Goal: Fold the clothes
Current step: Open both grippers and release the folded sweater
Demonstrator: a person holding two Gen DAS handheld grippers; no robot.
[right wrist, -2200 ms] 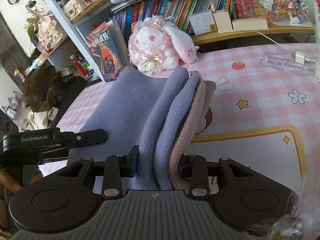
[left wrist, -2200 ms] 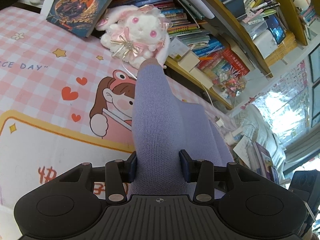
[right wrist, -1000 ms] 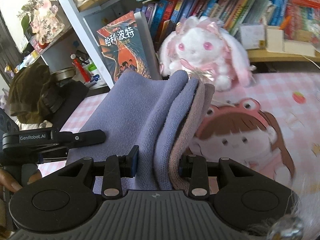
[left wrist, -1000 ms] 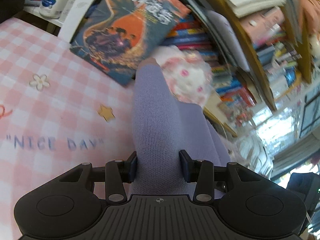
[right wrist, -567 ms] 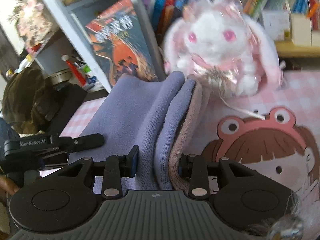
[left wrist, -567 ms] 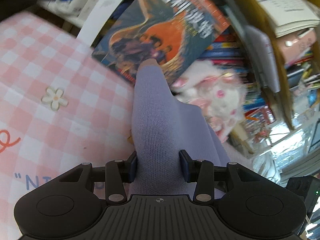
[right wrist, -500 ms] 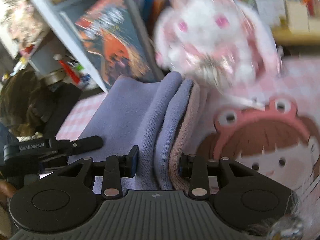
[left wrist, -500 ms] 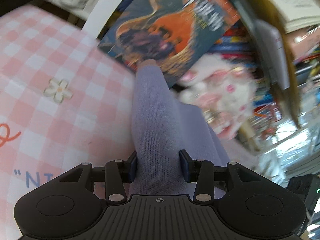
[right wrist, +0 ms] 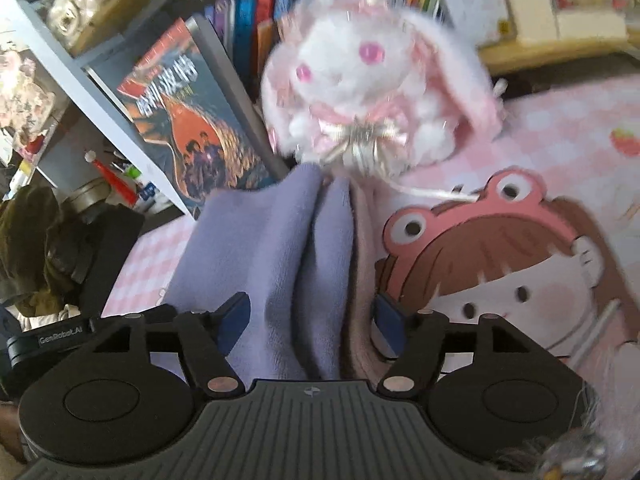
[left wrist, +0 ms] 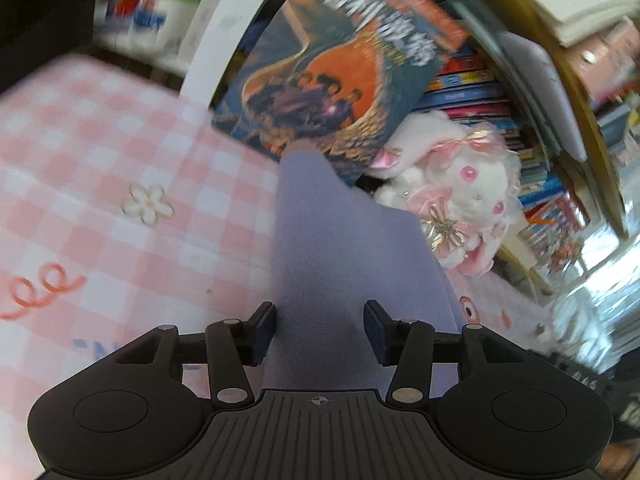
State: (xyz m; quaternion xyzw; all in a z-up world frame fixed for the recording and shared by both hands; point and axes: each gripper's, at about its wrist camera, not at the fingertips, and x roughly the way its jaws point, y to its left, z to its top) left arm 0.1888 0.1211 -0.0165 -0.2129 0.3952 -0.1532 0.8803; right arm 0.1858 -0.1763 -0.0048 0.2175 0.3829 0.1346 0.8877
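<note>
In the left wrist view, the left gripper [left wrist: 319, 330] sits at lower centre, jaws narrowed onto a band of the lilac knitted garment [left wrist: 340, 248], which runs up the middle of the frame. To the left of it lies the pink-and-white checked table mat [left wrist: 100, 184]. At upper centre a dark book with an orange cover picture [left wrist: 332, 80] leans on the shelf, and at right sits the white-and-pink plush rabbit [left wrist: 460, 192], just beside the cloth's far end.

In the right wrist view, the right gripper [right wrist: 310, 326] at lower centre clamps a thick stack: several lilac layers w/ a dusty-pink layer [right wrist: 362, 280] on the right side. The left tool shows at the lower left edge. The rabbit is directly beyond the stack, touching or nearly so; I cannot tell which.

So the garment is already folded in layers & held between both tools, above the mat.

Risks, in my judgement:
- the stack is thick, so an inner layer may slip out and the fold opens
- pushing further forward may knock over the rabbit or the book
- uneven release may leave the layers skewed
</note>
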